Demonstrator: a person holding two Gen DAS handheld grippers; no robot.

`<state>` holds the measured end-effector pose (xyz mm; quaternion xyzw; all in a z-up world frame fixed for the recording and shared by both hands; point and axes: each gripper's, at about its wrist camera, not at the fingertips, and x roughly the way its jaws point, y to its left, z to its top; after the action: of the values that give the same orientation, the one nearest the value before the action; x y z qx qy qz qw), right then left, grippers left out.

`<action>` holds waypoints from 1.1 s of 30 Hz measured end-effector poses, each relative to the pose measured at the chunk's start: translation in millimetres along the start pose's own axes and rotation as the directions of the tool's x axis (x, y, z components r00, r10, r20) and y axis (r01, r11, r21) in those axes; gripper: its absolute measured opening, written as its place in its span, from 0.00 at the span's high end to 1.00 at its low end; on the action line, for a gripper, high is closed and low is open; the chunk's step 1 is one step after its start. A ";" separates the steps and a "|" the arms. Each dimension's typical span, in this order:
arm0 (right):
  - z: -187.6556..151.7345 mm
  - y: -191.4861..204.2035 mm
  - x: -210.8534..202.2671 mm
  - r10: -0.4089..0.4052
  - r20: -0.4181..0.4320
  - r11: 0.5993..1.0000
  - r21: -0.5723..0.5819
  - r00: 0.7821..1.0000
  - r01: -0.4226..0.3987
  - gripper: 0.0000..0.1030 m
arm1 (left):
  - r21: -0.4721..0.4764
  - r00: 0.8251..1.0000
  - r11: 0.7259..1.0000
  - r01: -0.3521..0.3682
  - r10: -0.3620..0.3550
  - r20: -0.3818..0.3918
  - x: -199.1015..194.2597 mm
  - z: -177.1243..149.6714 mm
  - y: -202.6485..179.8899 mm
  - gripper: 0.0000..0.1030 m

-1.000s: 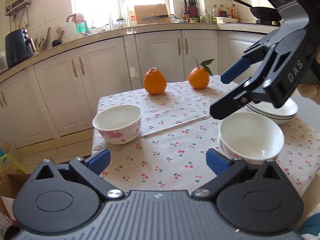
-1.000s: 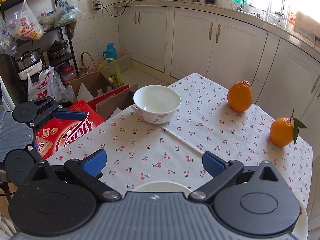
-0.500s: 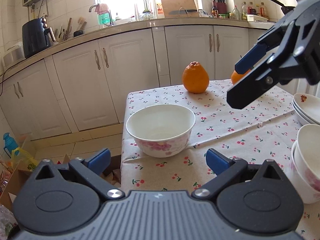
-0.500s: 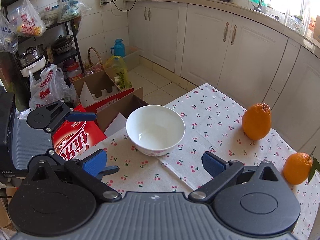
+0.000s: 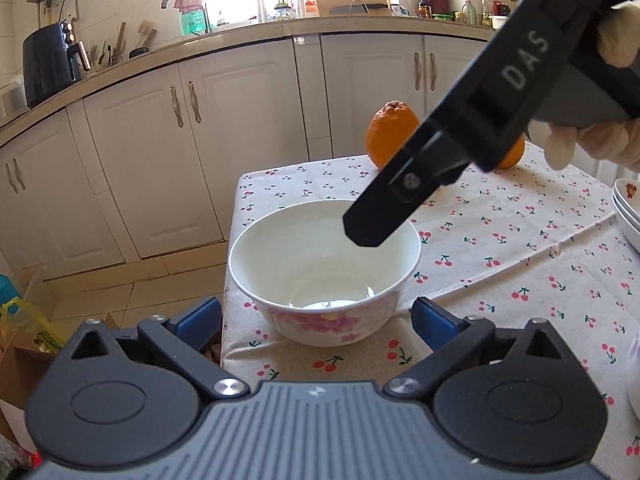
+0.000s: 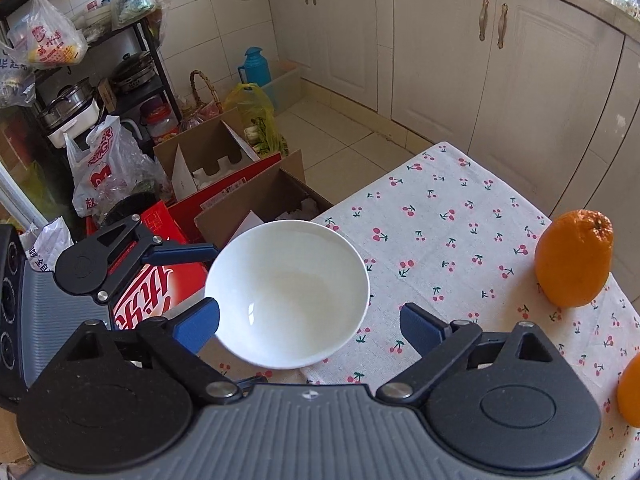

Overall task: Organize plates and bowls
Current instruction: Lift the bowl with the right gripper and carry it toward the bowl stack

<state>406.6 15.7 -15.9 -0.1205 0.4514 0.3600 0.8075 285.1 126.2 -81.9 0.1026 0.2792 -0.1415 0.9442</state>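
I see the white ceramic bowl with pink flowers (image 5: pixel 325 272) at the corner of the cherry-print tablecloth (image 5: pixel 500 248). My right gripper (image 6: pixel 308 328), marked "DAS", hovers above it, jaws closing with the bowl between them, untouched. My left gripper (image 5: pixel 316 320) stands apart, empty. Beside the table, a red printed carton (image 6: pixel 160 284).

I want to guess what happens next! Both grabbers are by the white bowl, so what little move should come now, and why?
Probably the right gripper should ease down so its closing jaws straddle the bowl's rim. The bowl sits alone near the table's corner, nothing is pinched yet, and the left gripper waits open beside it.
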 end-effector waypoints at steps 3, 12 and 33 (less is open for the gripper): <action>3.3 -9.6 12.9 0.034 -0.016 0.999 0.040 0.999 -0.033 0.09 | 0.004 1.000 1.000 0.005 -0.005 0.000 4.9 1.7 -0.4 0.04; 9.4 -21.5 37.9 0.098 -0.040 0.991 0.094 0.994 -0.094 0.26 | -0.002 1.000 1.000 0.021 -0.021 0.005 11.9 4.4 1.5 0.05; 10.3 -21.9 41.4 0.115 -0.034 0.987 0.114 0.993 -0.111 0.34 | -0.045 0.998 0.997 0.068 -0.067 0.014 9.3 8.2 8.9 0.09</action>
<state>442.2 25.0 -46.7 -0.0563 0.4931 0.3768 0.7821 299.6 130.4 -79.3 0.0709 0.2799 -0.1677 0.9426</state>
